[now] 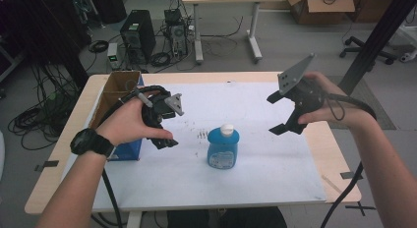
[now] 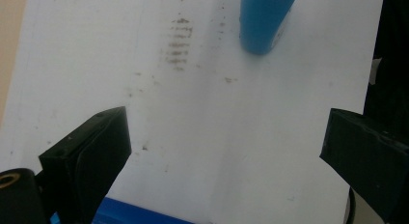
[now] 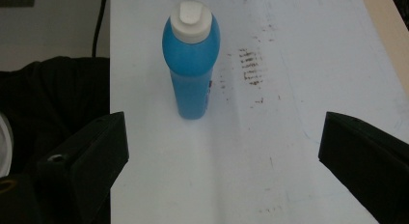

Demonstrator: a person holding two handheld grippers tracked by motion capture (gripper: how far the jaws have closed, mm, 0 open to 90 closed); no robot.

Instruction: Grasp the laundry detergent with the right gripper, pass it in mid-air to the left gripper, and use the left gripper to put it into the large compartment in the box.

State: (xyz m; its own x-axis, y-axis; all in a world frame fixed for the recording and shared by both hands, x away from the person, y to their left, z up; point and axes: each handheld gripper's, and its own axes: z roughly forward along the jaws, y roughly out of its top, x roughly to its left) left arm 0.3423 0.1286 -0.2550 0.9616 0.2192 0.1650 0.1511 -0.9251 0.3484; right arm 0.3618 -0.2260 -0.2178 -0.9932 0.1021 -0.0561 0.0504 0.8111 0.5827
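Bottle (image 1: pixel 223 148): one, blue with a white cap, upright mid-sheet on the table (image 1: pixel 339 164). From left: one cardboard box (image 1: pixel 118 90), left gripper (image 1: pixel 164 124) spread wide and empty, bottle between, right gripper (image 1: pixel 282 113) likewise spread, holding nothing.

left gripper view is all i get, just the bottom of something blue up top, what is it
Observer: A blue bottle standing upright on the white sheet, with a white cap on it.
Operator: is the other gripper on it
Observer: No. The right gripper is held above the table to the bottle's right, jaws wide apart and nothing between them.
Operator: anything near my hand i should mind
Observer: An open cardboard box sits at the table's left edge, just behind the left gripper.
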